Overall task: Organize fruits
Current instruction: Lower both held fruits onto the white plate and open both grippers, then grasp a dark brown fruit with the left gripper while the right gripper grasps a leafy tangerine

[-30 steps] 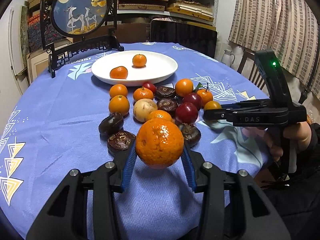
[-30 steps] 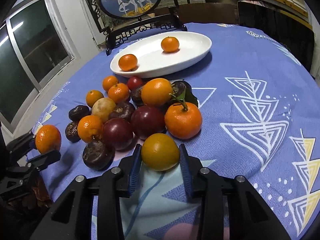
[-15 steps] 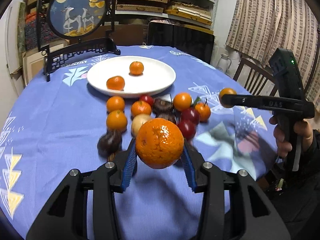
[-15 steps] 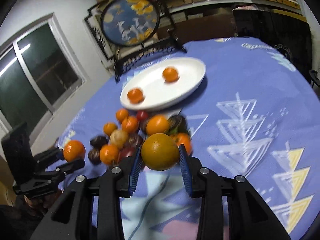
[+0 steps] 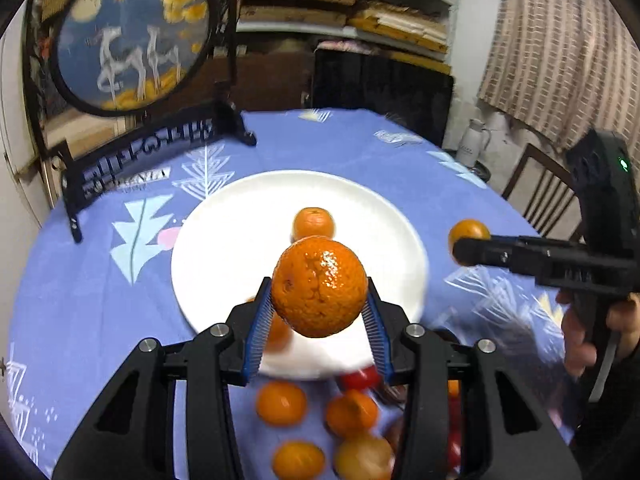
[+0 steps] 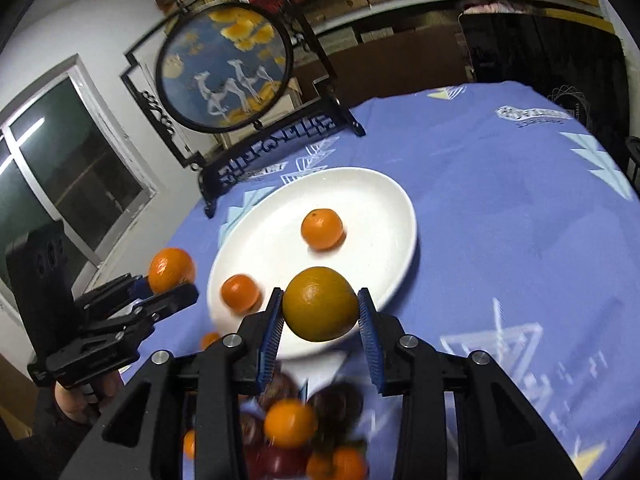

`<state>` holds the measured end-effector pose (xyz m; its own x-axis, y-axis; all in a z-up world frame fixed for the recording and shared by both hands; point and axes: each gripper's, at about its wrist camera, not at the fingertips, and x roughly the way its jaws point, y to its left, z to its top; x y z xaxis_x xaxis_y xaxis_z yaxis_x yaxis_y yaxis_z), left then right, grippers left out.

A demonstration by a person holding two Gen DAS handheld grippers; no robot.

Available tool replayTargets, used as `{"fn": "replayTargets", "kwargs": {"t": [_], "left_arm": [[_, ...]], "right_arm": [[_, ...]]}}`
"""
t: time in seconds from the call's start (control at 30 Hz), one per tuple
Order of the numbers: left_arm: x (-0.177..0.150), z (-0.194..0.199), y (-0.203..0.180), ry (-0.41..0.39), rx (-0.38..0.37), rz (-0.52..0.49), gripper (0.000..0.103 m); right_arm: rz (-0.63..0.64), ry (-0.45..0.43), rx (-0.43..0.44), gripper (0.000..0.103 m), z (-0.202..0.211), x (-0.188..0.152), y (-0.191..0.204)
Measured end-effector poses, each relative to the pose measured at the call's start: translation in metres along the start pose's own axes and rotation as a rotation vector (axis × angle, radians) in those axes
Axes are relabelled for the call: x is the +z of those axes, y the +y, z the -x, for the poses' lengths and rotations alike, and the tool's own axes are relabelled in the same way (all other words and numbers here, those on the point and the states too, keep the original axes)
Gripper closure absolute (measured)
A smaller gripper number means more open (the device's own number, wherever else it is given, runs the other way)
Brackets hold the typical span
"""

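The left tongs [image 5: 319,308] are clenched on an orange [image 5: 319,286], held up over the near part of the white plate [image 5: 224,240]. The right tongs [image 6: 320,316] grip a yellower fruit [image 6: 320,304] above the plate's near rim. Two small oranges [image 6: 322,229] lie on the plate beyond both tongs. Blurred loose fruit [image 6: 290,422] sits on the table [image 6: 500,208] beneath the tongs.

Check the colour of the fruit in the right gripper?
Yellowish-orange fruit, duller than the plate's oranges; clearest in the right wrist view.
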<state>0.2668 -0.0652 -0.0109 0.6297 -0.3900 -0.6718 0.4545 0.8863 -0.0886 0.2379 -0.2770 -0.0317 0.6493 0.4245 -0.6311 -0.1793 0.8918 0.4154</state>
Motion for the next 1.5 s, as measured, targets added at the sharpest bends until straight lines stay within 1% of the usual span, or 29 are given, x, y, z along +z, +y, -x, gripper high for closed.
{"fn": "replayTargets", "kwargs": {"t": [0.13, 0.2, 0.23, 0.27, 0.37, 0.47, 0.53, 0.63, 0.7, 0.77, 0.87, 1.0, 1.1, 1.17, 1.2, 1.23, 1.27, 1.33, 1.4, 1.5], "left_arm": [[0.011, -0.047, 0.019, 0.082, 0.023, 0.021, 0.060], [0.009, -0.060, 0.027, 0.101, 0.035, 0.041, 0.059], [0.009, -0.061, 0.029, 0.100, 0.033, 0.050, 0.054], [0.010, -0.059, 0.031, 0.088, 0.032, 0.062, 0.046], [0.009, -0.041, 0.032, 0.039, 0.052, 0.065, 0.035], [0.000, -0.013, 0.027, 0.004, 0.050, 0.064, 0.034], [-0.012, 0.007, 0.021, 0.000, 0.043, 0.055, 0.032], [-0.045, 0.041, 0.009, 0.001, 0.056, 0.016, 0.025], [-0.066, 0.056, 0.004, 0.011, 0.058, -0.007, 0.025], [-0.093, 0.073, -0.003, 0.028, 0.062, -0.030, 0.025], [-0.130, 0.086, -0.011, 0.062, 0.069, -0.052, 0.025], [-0.159, 0.088, -0.022, 0.094, 0.090, -0.070, 0.025], [-0.170, 0.076, -0.028, 0.121, 0.105, -0.074, 0.038], [-0.175, 0.063, -0.031, 0.141, 0.125, -0.080, 0.049], [-0.176, 0.059, -0.030, 0.138, 0.124, -0.068, 0.050], [-0.176, 0.059, -0.029, 0.125, 0.122, -0.058, 0.053], [-0.174, 0.057, -0.028, 0.118, 0.120, -0.048, 0.060], [-0.173, 0.057, -0.026, 0.108, 0.114, -0.029, 0.062], [-0.175, 0.063, -0.028, 0.094, 0.080, -0.019, 0.062], [-0.174, 0.083, -0.039, 0.039, 0.050, -0.042, 0.062]], "right_arm": [[-0.002, 0.030, -0.036, 0.066, -0.038, 0.012, -0.004], [0.002, 0.029, -0.044, 0.063, -0.047, 0.013, -0.005], [0.002, 0.022, -0.049, 0.060, -0.049, 0.013, -0.007], [0.004, 0.015, -0.051, 0.059, -0.048, 0.013, -0.006], [0.016, -0.020, -0.070, 0.058, -0.040, 0.009, -0.009], [0.002, -0.045, -0.058, 0.057, -0.028, 0.001, -0.012], [0.010, -0.060, -0.069, 0.055, -0.019, -0.006, -0.013], [0.000, -0.092, -0.084, 0.050, 0.000, -0.024, -0.019], [-0.025, -0.106, -0.077, 0.050, 0.010, -0.035, -0.025], [-0.050, -0.110, -0.082, 0.050, 0.018, -0.047, -0.031], [-0.065, -0.109, -0.109, 0.050, 0.028, -0.066, -0.035], [-0.046, -0.090, -0.105, 0.050, 0.042, -0.089, -0.027], [-0.012, -0.078, -0.100, 0.050, 0.053, -0.104, -0.015], [0.004, -0.064, -0.096, 0.050, 0.058, -0.112, -0.010], [0.014, -0.058, -0.099, 0.050, 0.061, -0.116, -0.007], [0.024, -0.054, -0.105, 0.050, 0.063, -0.118, -0.006], [0.030, -0.050, -0.109, 0.050, 0.064, -0.120, -0.004], [0.050, -0.037, -0.124, 0.050, 0.067, -0.124, -0.003], [0.076, -0.016, -0.132, 0.050, 0.067, -0.128, -0.002], [0.129, 0.021, -0.146, 0.050, 0.060, -0.132, 0.005]]}}
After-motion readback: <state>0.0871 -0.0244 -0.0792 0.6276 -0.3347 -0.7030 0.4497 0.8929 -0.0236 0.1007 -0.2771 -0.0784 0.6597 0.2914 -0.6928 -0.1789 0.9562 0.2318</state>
